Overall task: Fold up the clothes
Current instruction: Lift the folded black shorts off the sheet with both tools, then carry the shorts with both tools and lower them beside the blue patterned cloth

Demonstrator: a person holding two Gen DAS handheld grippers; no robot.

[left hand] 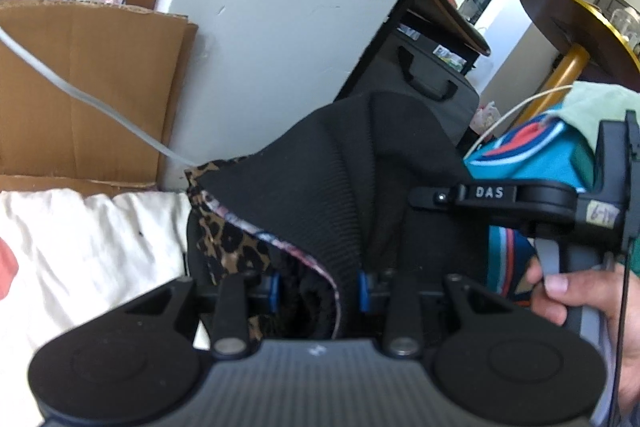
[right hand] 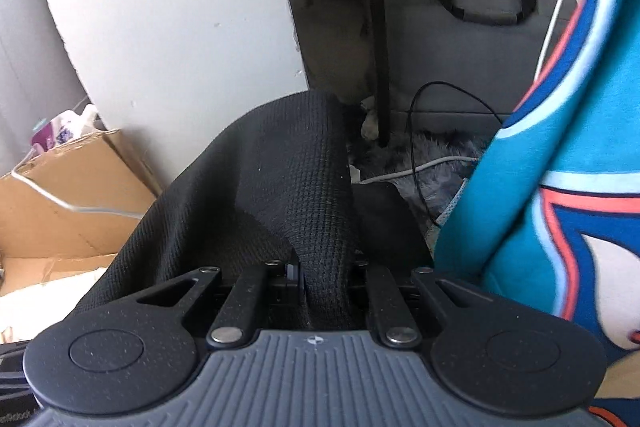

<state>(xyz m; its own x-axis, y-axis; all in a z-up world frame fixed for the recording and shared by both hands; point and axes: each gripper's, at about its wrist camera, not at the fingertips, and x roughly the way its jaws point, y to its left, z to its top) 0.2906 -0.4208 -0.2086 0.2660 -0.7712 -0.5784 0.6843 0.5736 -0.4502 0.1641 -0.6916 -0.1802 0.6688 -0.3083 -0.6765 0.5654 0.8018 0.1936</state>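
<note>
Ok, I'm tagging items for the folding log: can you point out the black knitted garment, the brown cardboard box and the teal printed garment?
Black knitted garment (right hand: 304, 187): right wrist view, raised fold.
Brown cardboard box (left hand: 88, 83): left wrist view, flat side panel.
Teal printed garment (right hand: 540, 147): right wrist view, plain teal area.

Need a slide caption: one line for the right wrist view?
Right gripper shut on black knit garment, teal printed garment at right, cardboard box at left.
</note>
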